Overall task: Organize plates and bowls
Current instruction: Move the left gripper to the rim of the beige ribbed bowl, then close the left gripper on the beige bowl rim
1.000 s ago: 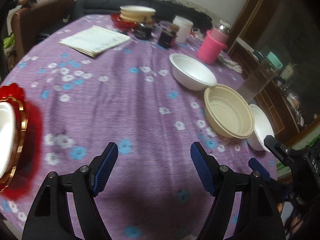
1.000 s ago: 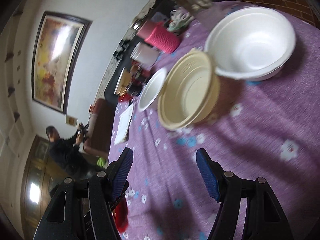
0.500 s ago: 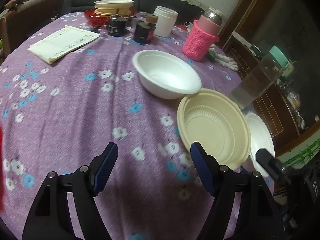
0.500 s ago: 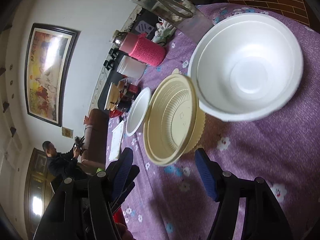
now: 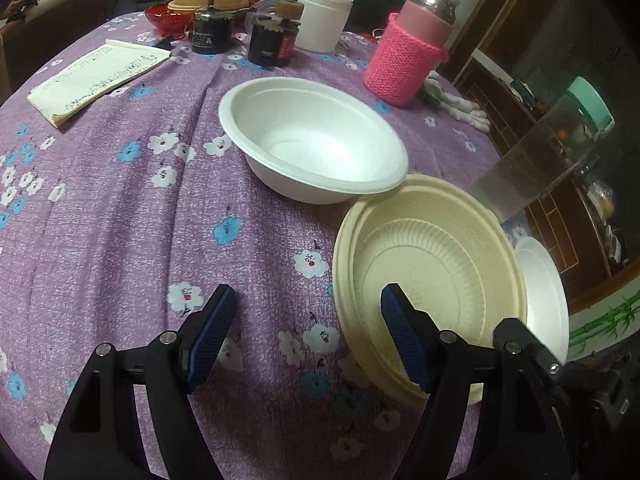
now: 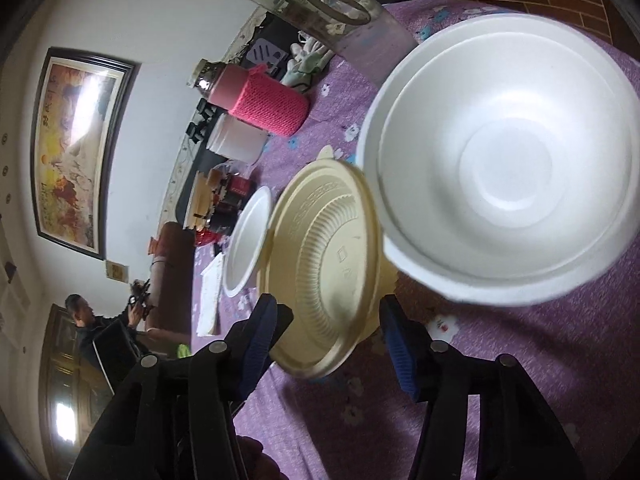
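Three bowls sit in a line on the purple flowered tablecloth point(image 5: 120, 208): a cream ribbed bowl point(image 5: 432, 280) in the middle, a white foam bowl point(image 5: 316, 136) touching its rim at about eleven o'clock, and a second white bowl point(image 5: 548, 300) tucked against it at three o'clock, close to the table's edge. The cream one is shallow, with fine ribs around its inner wall and a small tab on the rim; both white ones are plain and smooth.

Over it the left gripper point(image 5: 308, 336) points steeply down, jaws spread wide, its right finger above the cream bowl's inside and its left finger above bare cloth, so the near rim lies between them, unpressed. The right gripper point(image 6: 328, 344) comes in from the other side at a shallower tilt; its jaws have just been closing and straddle the cream bowl's near rim, and no pad clearly presses it.

Bare cloth lies open at nine o'clock of the bowls. Toward twelve stand a pink knitted bottle point(image 5: 408, 56), a white jar point(image 5: 324, 18), dark jars point(image 5: 272, 40) and a notepad point(image 5: 96, 76).
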`<action>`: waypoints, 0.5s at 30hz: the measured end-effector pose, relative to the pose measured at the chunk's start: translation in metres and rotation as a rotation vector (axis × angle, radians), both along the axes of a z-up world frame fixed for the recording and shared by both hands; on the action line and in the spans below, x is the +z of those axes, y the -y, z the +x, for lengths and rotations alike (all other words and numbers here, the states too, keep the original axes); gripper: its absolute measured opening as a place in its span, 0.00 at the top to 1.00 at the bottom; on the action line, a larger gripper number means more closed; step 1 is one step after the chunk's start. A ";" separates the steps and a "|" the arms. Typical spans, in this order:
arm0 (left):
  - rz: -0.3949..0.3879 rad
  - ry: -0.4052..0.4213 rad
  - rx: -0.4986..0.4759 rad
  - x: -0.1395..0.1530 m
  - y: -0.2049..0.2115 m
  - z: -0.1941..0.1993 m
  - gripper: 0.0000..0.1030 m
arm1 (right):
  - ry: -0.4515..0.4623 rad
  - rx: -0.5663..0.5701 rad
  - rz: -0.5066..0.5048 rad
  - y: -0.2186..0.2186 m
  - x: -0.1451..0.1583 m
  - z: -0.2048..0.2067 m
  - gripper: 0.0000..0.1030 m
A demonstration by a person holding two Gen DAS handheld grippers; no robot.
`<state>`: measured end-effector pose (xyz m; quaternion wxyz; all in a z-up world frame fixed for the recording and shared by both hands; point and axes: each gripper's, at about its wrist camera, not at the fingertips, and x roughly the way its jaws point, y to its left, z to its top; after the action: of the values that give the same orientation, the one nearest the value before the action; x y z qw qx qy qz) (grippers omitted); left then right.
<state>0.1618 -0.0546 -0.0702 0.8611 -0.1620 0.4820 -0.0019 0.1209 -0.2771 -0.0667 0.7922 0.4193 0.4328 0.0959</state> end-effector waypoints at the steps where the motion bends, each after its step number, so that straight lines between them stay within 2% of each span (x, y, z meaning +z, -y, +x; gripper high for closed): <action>1: 0.003 0.001 0.000 -0.001 0.001 0.001 0.28 | -0.009 -0.003 -0.002 0.000 -0.002 0.002 0.50; 7: 0.015 -0.004 -0.005 -0.007 0.004 0.006 0.28 | -0.043 -0.014 -0.031 0.001 -0.012 0.006 0.57; 13: 0.011 0.000 -0.002 -0.006 0.003 0.008 0.28 | -0.059 -0.015 -0.049 0.002 -0.018 0.008 0.68; 15: 0.015 0.004 -0.003 -0.006 0.003 0.008 0.32 | -0.061 -0.016 -0.051 0.002 -0.020 0.008 0.69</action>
<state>0.1698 -0.0574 -0.0766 0.8633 -0.1547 0.4803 0.0001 0.1292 -0.2790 -0.0863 0.7897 0.4052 0.4559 0.0659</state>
